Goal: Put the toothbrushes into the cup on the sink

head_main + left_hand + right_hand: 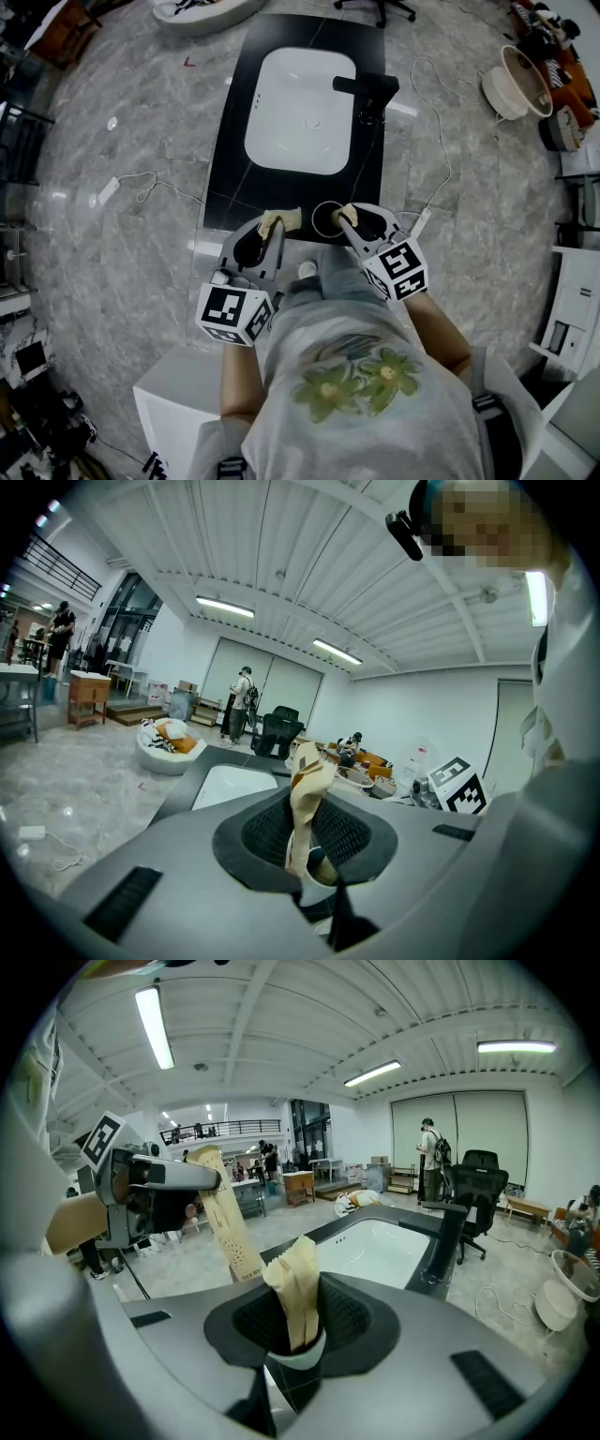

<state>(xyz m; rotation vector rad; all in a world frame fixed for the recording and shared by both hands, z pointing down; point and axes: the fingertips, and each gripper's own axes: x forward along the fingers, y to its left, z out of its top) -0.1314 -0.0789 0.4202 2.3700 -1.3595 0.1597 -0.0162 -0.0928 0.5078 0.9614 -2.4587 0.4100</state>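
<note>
Holding one paper-wrapped toothbrush apiece: left gripper [273, 228] clamped on the left toothbrush [306, 794], just beside the cup [325, 221]; right gripper [353, 221] clamped on the right toothbrush [298, 1283], its lower end at the cup's mouth. Cup stands at the black counter's [225, 159] near edge, before the white sink [300, 112]

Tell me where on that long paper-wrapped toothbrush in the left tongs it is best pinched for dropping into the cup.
Near its upper end, from the side, squeezing the sleeve's flat faces. The wrapped toothbrush is long and thin and hangs nearly upright, so a high pinch, as the left tongs have, probably leaves the lower length free to enter the cup.
</note>
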